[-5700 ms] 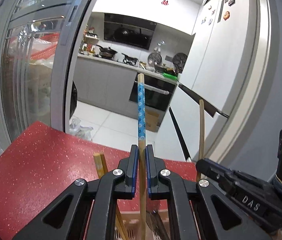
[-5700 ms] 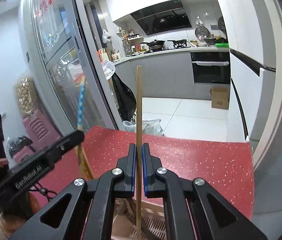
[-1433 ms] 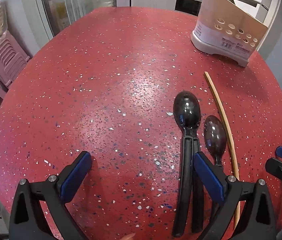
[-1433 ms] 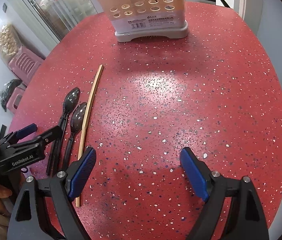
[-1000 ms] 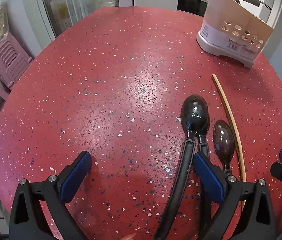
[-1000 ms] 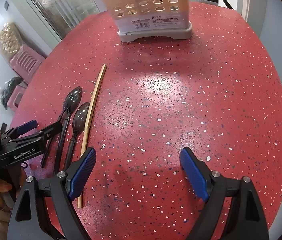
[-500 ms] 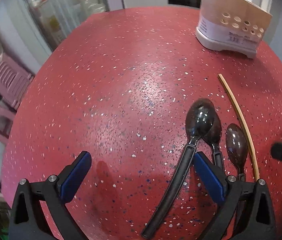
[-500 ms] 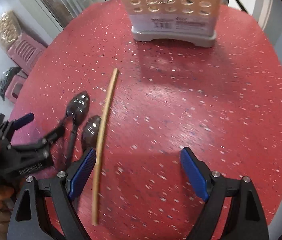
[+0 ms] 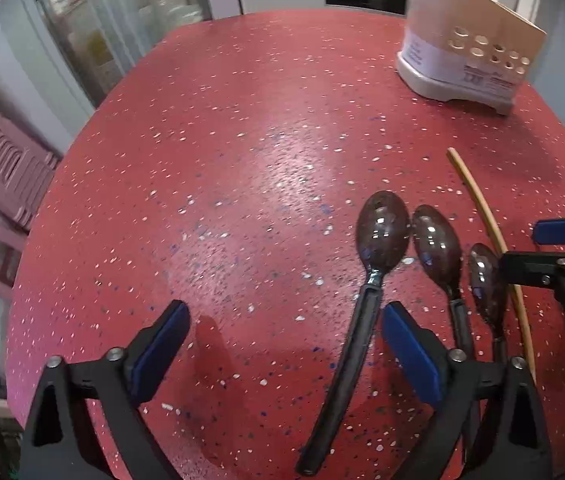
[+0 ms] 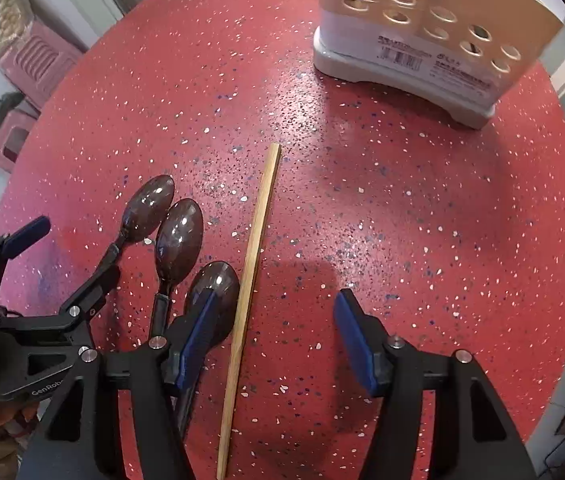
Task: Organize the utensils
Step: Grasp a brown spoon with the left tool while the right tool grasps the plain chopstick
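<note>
Three dark spoons lie side by side on the red speckled table: a large spoon (image 9: 382,232), a middle spoon (image 9: 436,244) and a right spoon (image 9: 486,276). A wooden chopstick (image 10: 250,280) lies just right of them. My left gripper (image 9: 282,332) is open; the large spoon's handle runs between its fingers, close to the right pad. My right gripper (image 10: 276,336) hangs over the chopstick with its jaws closing. The chopstick lies between the pads, untouched, and the left pad covers part of the nearest spoon (image 10: 212,288). The beige utensil holder (image 10: 422,40) stands at the back.
The holder (image 9: 470,60) has round holes in its side and a white base, with utensils sticking out of its top. Pink plastic stools (image 9: 6,168) stand on the floor beyond the table's left edge. The other gripper shows in each view: right gripper (image 9: 542,250), left gripper (image 10: 66,252).
My right gripper has moved left over the chopstick and its jaws have narrowed. The large spoon's handle has swung left, and the three spoons now lie fanned apart.
</note>
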Available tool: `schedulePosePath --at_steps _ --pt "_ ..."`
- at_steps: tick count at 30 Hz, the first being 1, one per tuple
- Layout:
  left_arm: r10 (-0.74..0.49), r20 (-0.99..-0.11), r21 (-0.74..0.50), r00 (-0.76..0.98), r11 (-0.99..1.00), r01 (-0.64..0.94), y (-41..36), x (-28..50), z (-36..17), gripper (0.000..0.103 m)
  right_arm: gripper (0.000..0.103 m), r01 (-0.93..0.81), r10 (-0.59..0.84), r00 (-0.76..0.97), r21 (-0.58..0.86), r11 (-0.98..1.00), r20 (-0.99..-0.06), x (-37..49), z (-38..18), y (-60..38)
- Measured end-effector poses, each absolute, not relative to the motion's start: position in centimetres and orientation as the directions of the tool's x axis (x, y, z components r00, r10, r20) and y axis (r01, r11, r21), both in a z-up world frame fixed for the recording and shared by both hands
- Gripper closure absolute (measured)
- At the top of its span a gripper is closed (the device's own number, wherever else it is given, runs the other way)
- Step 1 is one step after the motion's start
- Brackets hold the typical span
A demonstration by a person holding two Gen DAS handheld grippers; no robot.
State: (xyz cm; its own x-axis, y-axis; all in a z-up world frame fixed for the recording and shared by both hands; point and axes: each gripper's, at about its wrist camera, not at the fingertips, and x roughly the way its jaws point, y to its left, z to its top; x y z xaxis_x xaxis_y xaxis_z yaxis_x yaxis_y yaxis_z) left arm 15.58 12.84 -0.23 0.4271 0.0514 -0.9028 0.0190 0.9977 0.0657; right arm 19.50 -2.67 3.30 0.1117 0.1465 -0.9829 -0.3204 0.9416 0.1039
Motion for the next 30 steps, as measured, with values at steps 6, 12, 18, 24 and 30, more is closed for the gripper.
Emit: schedulePosePath --at_steps 6,12,18,24,30 --pt "-0.052 -0.913 -0.011 0.405 0.995 0.101 12.4 16.6 -0.1 0.007 0.074 -0.346 0.119 0.084 0.083 0.934 -0.989 20.0 3.1 -3.9" --pt "-0.064 -0.927 0.003 0.370 0.984 0.177 11.4 18.0 0.2 0.014 0.074 -0.439 0.033 0.073 -0.002 0.898 -0.997 19.5 3.1 -3.5" --pt "-0.026 -0.936 0.055 0.351 0.974 0.218 9.7 18.7 0.5 0.014 0.074 -0.440 0.031 0.059 0.002 0.898 -0.998 20.1 3.1 -3.0" --pt "-0.001 -0.941 0.106 0.338 0.948 0.299 7.2 18.8 0.9 0.033 0.096 -0.442 0.061 0.079 0.020 0.897 -0.995 19.6 2.6 -2.8" --pt "-0.013 -0.947 0.114 0.322 0.922 0.370 4.2 18.5 0.8 0.066 0.097 -0.434 0.127 0.100 0.072 0.898 -0.987 18.6 2.8 -4.9"
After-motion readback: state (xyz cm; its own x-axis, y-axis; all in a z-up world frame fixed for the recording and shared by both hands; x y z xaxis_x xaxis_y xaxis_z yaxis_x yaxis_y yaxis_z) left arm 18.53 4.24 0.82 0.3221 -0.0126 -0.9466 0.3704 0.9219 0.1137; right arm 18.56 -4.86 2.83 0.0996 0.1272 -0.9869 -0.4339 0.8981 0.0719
